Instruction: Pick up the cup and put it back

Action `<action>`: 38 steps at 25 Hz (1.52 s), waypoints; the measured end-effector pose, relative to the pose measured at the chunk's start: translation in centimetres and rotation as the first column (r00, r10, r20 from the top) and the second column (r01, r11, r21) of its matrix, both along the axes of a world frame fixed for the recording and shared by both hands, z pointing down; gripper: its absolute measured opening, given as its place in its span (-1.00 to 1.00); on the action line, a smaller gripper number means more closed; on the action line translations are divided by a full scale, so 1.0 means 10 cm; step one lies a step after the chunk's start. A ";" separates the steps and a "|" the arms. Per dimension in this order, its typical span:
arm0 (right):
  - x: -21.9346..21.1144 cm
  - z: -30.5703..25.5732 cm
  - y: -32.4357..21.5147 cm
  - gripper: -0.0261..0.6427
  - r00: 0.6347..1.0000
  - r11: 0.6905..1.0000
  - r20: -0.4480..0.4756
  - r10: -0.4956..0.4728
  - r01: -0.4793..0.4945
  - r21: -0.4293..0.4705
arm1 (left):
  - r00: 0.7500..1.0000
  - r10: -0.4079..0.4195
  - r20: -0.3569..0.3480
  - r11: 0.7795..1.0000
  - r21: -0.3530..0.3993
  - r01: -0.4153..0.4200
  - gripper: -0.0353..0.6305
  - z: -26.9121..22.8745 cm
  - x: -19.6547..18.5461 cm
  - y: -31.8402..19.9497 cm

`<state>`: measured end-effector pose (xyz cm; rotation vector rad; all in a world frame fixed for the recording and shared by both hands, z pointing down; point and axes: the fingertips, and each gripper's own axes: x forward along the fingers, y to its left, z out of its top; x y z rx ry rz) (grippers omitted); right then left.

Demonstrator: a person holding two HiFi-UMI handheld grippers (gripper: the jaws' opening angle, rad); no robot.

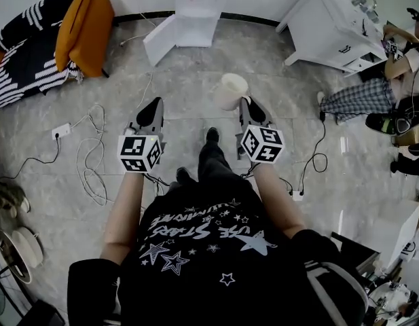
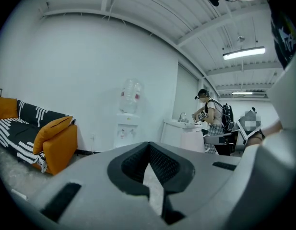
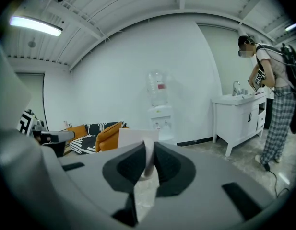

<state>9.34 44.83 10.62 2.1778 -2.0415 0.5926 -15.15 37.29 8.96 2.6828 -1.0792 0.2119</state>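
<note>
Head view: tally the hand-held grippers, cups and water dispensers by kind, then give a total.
Hand-held grippers: 2 (left hand-held gripper, right hand-held gripper)
Cups: 1 (white cup, with its wall between the right one's jaws)
Water dispensers: 1 (water dispenser by the far wall)
Total: 4

Cup in right gripper

1. Sofa: black-and-white striped cover, upper left, against the wall.
2. Orange cushion: rests on the sofa's right end.
3. Water dispenser: white, at the far wall.
4. Cabinet: white, upper right.
5. Power strip: on the grey floor, with looped white cables beside it.
6. Person: plaid trousers, beside the cabinet.
</note>
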 end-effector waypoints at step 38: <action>1.11 2.04 -3.17 -0.80 0.984 0.938 0.059 -0.169 0.179 -0.296 | 0.985 -0.068 0.156 0.971 -0.217 0.101 -0.87 1.78 1.29 -2.66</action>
